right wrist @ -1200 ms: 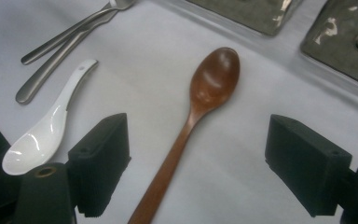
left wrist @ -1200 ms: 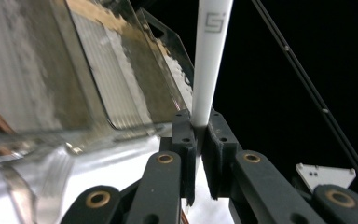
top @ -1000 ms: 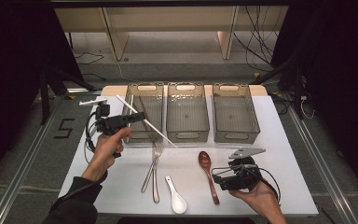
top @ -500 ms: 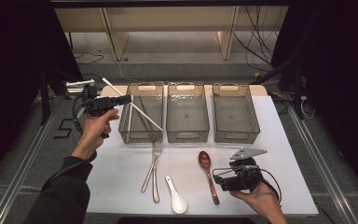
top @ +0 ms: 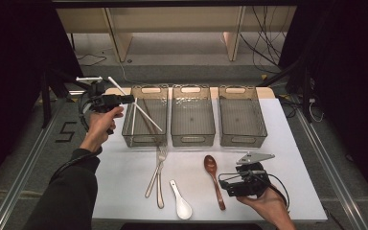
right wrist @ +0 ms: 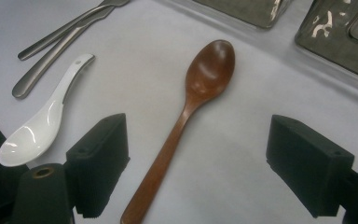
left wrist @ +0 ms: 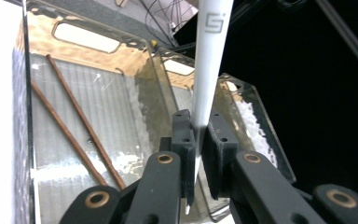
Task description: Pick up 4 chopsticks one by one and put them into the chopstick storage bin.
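Holding a white chopstick pinched tight in its jaws, the left gripper sits raised over the left bin, which has two brown chopsticks lying inside. The right gripper, well away from that bin on the desk, has its jaws spread wide around a brown wooden spoon, not touching it.

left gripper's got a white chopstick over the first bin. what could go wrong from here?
1. The left gripper pinches the white chopstick near one end, so the long free length could pivot or slip.
2. A second white chopstick leans on the left bin rim; a knock might tip it out.
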Demonstrator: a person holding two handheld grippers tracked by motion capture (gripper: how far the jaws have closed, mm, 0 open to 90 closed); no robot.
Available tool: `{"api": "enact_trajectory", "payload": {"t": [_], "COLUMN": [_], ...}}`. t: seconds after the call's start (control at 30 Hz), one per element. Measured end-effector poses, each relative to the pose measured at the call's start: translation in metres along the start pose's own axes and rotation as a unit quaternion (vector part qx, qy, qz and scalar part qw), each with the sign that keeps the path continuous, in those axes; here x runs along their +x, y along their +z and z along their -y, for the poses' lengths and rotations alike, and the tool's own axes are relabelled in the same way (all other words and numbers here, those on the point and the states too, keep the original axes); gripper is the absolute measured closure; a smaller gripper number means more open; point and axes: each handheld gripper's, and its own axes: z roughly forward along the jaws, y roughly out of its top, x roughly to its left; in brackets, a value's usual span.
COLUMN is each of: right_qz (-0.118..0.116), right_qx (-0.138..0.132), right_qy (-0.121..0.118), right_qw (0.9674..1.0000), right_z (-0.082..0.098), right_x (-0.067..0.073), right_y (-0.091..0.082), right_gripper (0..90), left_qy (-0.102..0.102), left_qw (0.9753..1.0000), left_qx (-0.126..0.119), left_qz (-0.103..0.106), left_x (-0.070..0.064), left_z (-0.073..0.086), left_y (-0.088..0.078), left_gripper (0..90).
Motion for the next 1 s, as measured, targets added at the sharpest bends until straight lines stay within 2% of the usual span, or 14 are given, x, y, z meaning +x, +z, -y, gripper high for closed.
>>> {"api": "enact_trajectory", "payload": {"t": [0.43,0.53,1.0], "right_qz": [-0.002,-0.003,-0.004], "right_qx": [0.001,0.002,0.002], "right_qy": [-0.002,-0.003,-0.004], "right_qw": [1.0000,1.0000,1.0000], "right_z": [0.000,0.000,0.000], "right_x": [0.001,0.002,0.002], "right_y": [0.000,0.001,0.000], "right_gripper": [22.0,22.0,22.3], "left_qy": [0.011,0.020,0.035], "left_qw": [0.9991,0.9984,0.9957], "left_qx": [0.033,0.043,0.076], "left_qz": [-0.023,-0.031,-0.039], "left_x": [0.000,-0.001,-0.002], "left_z": [0.005,0.006,0.011], "left_y": [0.023,0.026,0.038], "left_gripper": [82.9,82.8,82.6]}}
